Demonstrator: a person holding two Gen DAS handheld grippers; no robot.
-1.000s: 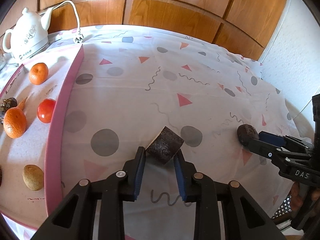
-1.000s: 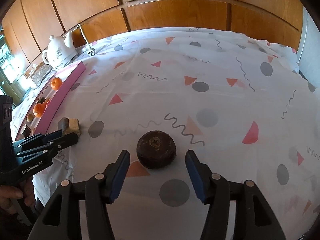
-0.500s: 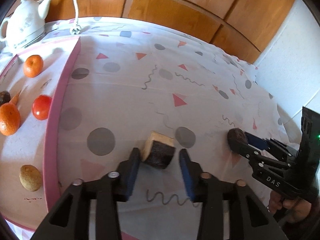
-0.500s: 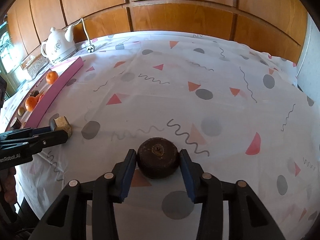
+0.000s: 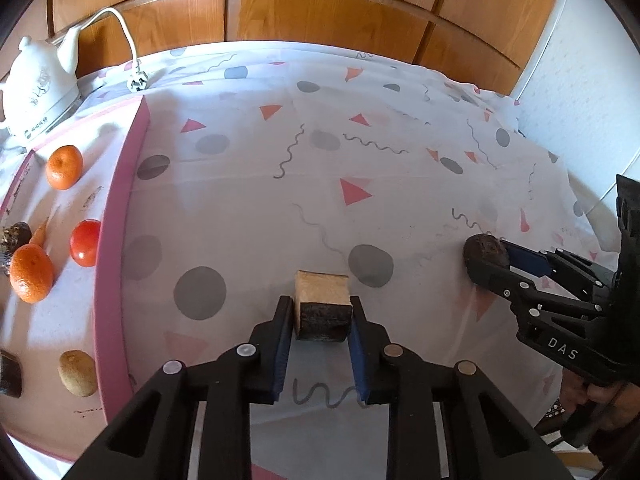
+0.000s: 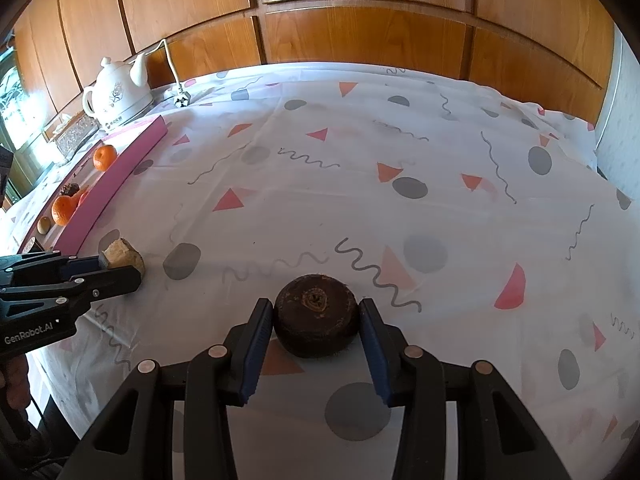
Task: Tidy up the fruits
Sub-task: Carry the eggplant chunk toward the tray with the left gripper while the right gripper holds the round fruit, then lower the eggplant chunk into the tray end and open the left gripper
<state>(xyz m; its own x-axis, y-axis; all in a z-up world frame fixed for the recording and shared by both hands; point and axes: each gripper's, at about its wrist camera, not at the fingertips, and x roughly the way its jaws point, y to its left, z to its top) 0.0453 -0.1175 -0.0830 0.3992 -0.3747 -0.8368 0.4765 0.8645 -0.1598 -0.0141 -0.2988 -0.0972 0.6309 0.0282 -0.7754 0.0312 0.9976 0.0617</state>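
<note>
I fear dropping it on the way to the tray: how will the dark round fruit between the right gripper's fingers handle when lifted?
The dark round fruit looks firm and squat, so probably stiff. Its curved sides may slip in the right gripper. Set down, its flat base should resist rolling.

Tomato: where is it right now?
In the left wrist view, the tomato lies far left on the pink-edged tray, between two oranges, near its right rim.

White tablecloth [image 5: 400,168] (grey dots, perhaps coral triangles); pink-rimmed tray [image 5: 116,216].
</note>
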